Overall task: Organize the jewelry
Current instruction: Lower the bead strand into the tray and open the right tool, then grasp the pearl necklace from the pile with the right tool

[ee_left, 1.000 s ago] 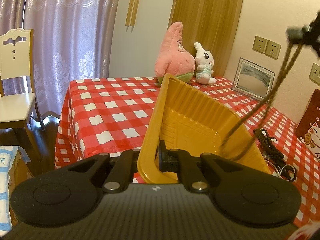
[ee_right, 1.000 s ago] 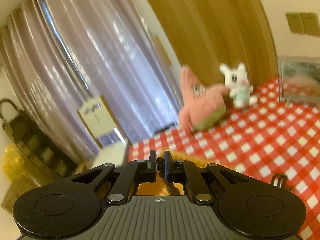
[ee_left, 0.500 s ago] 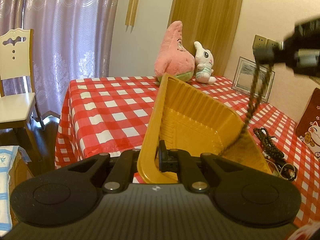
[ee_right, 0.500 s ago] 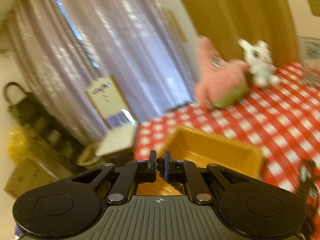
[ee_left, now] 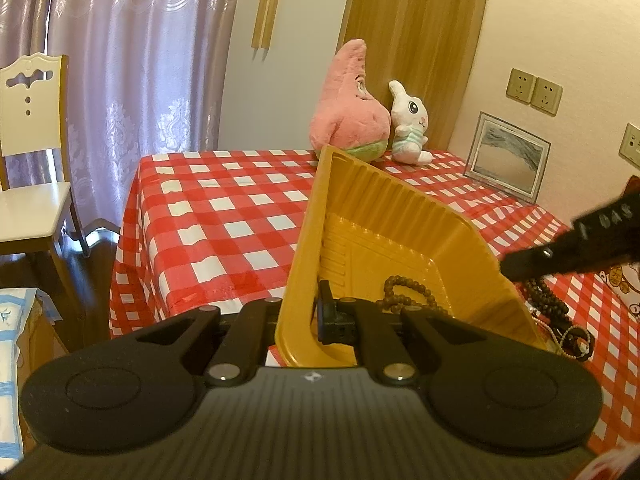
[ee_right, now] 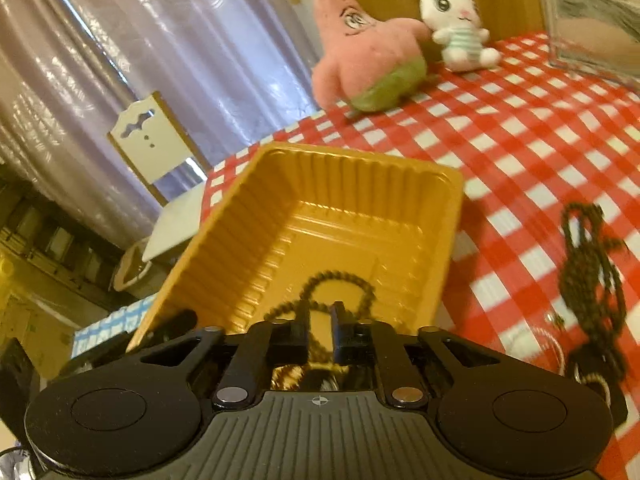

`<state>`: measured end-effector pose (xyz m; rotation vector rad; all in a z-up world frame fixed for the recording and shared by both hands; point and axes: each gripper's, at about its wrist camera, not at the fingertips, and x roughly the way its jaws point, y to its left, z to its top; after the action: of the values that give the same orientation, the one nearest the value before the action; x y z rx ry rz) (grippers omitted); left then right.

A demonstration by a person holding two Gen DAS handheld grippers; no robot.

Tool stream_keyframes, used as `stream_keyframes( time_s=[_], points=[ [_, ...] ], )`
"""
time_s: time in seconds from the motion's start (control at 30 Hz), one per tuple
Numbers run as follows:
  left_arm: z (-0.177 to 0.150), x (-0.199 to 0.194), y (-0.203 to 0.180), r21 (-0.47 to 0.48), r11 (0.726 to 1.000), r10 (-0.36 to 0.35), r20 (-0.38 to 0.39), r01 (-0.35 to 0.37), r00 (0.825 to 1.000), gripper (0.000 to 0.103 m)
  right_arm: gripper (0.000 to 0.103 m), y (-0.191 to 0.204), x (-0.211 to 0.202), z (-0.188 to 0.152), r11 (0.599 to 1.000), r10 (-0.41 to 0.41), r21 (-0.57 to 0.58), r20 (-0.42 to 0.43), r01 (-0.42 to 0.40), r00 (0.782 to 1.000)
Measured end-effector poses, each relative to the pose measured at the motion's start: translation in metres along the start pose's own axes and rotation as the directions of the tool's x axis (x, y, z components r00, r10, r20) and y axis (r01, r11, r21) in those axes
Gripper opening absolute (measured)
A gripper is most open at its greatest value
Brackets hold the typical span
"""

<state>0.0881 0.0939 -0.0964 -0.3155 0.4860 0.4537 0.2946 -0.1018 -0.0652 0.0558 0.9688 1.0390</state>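
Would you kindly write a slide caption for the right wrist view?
Right tool open over the yellow tray, brown bead necklace lying inside; dark bead strands wait on the checkered tablecloth.

Golden-yellow tray (ee_left: 308,240), brown bead necklace (ee_left: 408,294), red-and-white checked tablecloth (ee_left: 208,216).

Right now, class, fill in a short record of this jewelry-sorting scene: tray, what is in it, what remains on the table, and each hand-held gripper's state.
tray: yellow tray, tilted
left hand-held gripper: shut on tray rim
in tray: brown bead necklace
right hand-held gripper: open over tray
on table: dark bead strands beside tray on checked tablecloth
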Motion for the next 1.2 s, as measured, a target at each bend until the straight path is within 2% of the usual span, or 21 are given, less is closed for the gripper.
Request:
stream_keyframes(
  time_s=[0.1, 0.3, 0.5, 0.67, 0.93, 1.2],
  points=[
    [0.0, 0.0, 0.0, 0.001, 1.0, 0.0, 0.0, 0.0, 1.0, 0.005, 0.031, -0.005, -0.016, -0.012, 1.0, -0.016, 0.019, 0.012, 0.016, 1.0],
    [0.001, 0.001, 0.001, -0.001, 1.0, 0.001, 0.0, -0.001, 1.0, 0.005, 0.032, -0.016, -0.05, -0.047, 0.99, -0.138, 0.032, 0.046, 0.137, 0.989],
    [0.001, 0.002, 0.001, 0.001, 1.0, 0.002, 0.0, -0.002, 1.0, 0.006, 0.032, -0.045, -0.072, -0.081, 0.953, -0.302, 0.03, 0.031, 0.302, 0.953],
    [0.003, 0.003, 0.002, 0.005, 1.0, 0.003, 0.0, -0.003, 1.0, 0.005, 0.032, -0.072, -0.085, -0.095, 0.926, -0.368, 0.094, 0.019, 0.364, 0.93],
    [0.004, 0.004, 0.002, 0.007, 1.0, 0.005, -0.001, -0.005, 1.0, 0.006, 0.032, -0.094, -0.088, -0.095, 0.906, -0.386, 0.198, 0.022, 0.375, 0.922],
    [0.003, 0.004, 0.003, 0.009, 1.0, 0.006, -0.002, -0.006, 1.0, 0.006, 0.032, -0.11, -0.074, -0.095, 0.886, -0.354, 0.333, 0.034, 0.324, 0.935]
  ],
)
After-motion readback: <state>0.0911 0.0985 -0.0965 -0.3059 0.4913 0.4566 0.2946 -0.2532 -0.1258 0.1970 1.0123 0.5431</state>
